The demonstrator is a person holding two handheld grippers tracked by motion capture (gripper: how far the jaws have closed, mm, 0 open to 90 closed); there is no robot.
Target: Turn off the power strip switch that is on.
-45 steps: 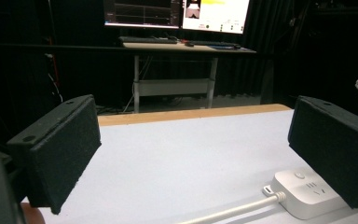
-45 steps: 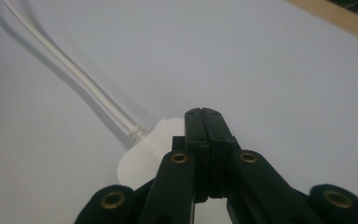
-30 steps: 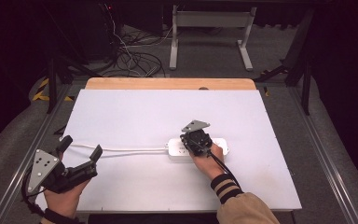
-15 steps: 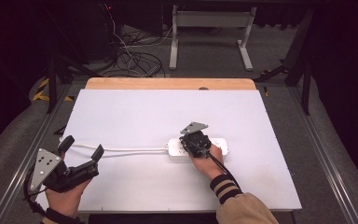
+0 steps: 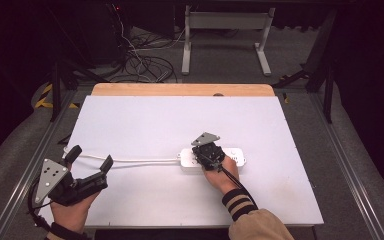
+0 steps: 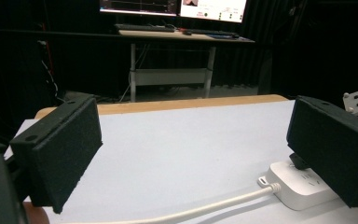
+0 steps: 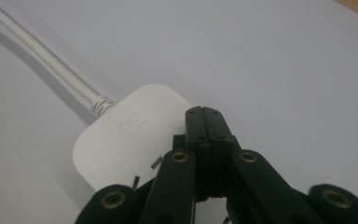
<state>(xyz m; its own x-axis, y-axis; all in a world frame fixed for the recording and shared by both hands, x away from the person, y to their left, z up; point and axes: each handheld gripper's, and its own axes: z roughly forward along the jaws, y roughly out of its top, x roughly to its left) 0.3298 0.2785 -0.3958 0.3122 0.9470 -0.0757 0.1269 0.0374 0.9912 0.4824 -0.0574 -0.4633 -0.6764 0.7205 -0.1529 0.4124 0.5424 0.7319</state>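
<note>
High view: a white table [image 5: 180, 125] with a wooden strip along its far edge takes up the middle of the frame, with dark floor and tangled cables above it. A white power strip [image 5: 232, 156] lies flat on the table a little right of centre and somewhat below the middle. Its white cord [image 5: 140, 160] runs left across the table toward the lower left. The right gripper [image 5: 209, 156] sits directly over the left part of the strip, held by a hand with a striped cuff coming up from the bottom edge. The left gripper [image 5: 91, 166] is in the lower left corner, just below the cord, with its two black jaws spread wide and nothing between them.

Left gripper view: the two black padded jaws stand far apart, one at lower left and one at right, holding nothing. The white table stretches between them. The power strip [image 6: 298, 186] lies at lower right, partly behind the right-hand jaw, and its cord [image 6: 205, 210] runs along the bottom edge. Monitors glow at the top.

Right gripper view: the black jaws rise from the bottom centre, pressed tight together, with nothing visible between them. Their tips [image 7: 206, 122] rest over the rounded end of the power strip [image 7: 121, 140], whether touching it is unclear. The cord [image 7: 42, 53] leaves toward the upper left.
</note>
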